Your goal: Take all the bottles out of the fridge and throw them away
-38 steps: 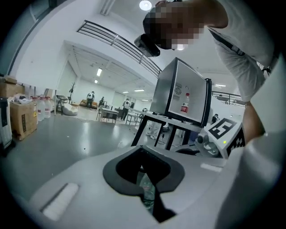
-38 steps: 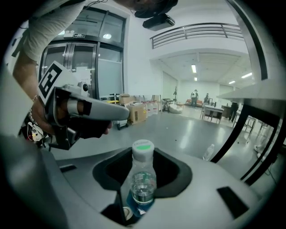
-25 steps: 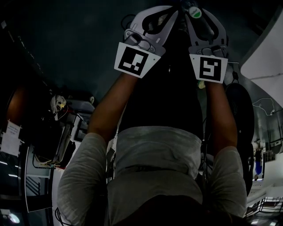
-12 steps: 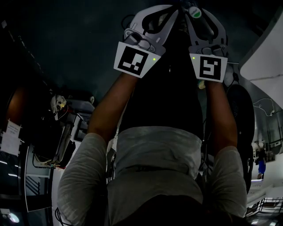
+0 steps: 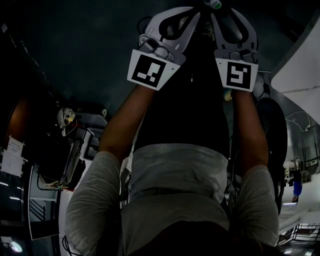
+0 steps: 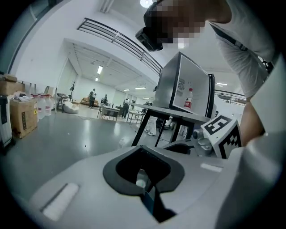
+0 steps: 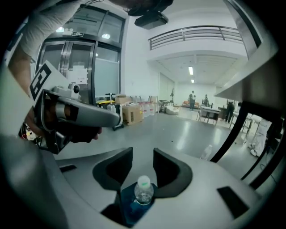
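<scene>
My right gripper [image 7: 139, 172] is shut on a clear bottle [image 7: 143, 193] with a white cap and a blue label. The bottle sits deep between the jaws, whose tips stand apart. In the head view its cap [image 5: 216, 4] shows at the top edge, inside the right gripper [image 5: 227, 20]. The jaw tips of my left gripper [image 6: 145, 167] meet, and a pale and blue sliver in the slot behind them cannot be identified. A silver fridge [image 6: 178, 87] stands on a black-framed table [image 6: 154, 117] ahead, with a red-labelled bottle [image 6: 189, 98] at its front.
Both grippers are held close together in front of the person's chest. A clear bottle [image 7: 206, 152] lies on the grey floor by a black table leg [image 7: 232, 141]. Cardboard boxes [image 7: 132, 112] stand along the glass wall, with another box [image 6: 22, 117] at the left. People and tables are far off.
</scene>
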Demonstrator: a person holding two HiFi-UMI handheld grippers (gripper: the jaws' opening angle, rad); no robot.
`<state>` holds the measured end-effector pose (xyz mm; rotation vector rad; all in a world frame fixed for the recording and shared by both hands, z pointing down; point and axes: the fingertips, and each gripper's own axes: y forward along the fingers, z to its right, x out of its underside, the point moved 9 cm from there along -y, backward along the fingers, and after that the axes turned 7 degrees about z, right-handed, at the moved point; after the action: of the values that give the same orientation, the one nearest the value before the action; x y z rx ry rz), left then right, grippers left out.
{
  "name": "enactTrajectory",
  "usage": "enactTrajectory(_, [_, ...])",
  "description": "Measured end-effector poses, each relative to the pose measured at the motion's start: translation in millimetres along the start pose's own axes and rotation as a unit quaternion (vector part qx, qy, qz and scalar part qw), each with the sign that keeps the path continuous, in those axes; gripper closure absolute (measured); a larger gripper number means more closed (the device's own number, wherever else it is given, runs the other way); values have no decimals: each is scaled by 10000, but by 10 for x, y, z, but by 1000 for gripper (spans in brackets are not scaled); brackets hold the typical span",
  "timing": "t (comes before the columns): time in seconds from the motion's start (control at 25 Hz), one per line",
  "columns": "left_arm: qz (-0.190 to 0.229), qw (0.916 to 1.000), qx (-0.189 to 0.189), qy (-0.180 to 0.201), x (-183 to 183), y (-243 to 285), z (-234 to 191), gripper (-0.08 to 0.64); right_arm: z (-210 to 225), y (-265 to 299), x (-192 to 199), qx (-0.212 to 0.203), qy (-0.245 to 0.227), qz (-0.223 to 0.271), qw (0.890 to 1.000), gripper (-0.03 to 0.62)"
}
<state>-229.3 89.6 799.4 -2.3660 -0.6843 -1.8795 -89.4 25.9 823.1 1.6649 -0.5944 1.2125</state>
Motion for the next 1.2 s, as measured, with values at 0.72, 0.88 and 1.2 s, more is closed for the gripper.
enactTrajectory(0.72, [325,9994,-60,-48,-804,-117,143,552,12,-354,-1023,125,728,584,9956,506])
enactTrajectory(0.88, [450,9990,-22,-42,-1193,-158,263,552,123,-516,-1392,174,730,732,9945,528])
enactTrajectory(1.2, [584,9979,261,68,-1946,-255,512,552,298,-874,-2115,268,567,962,9934,554])
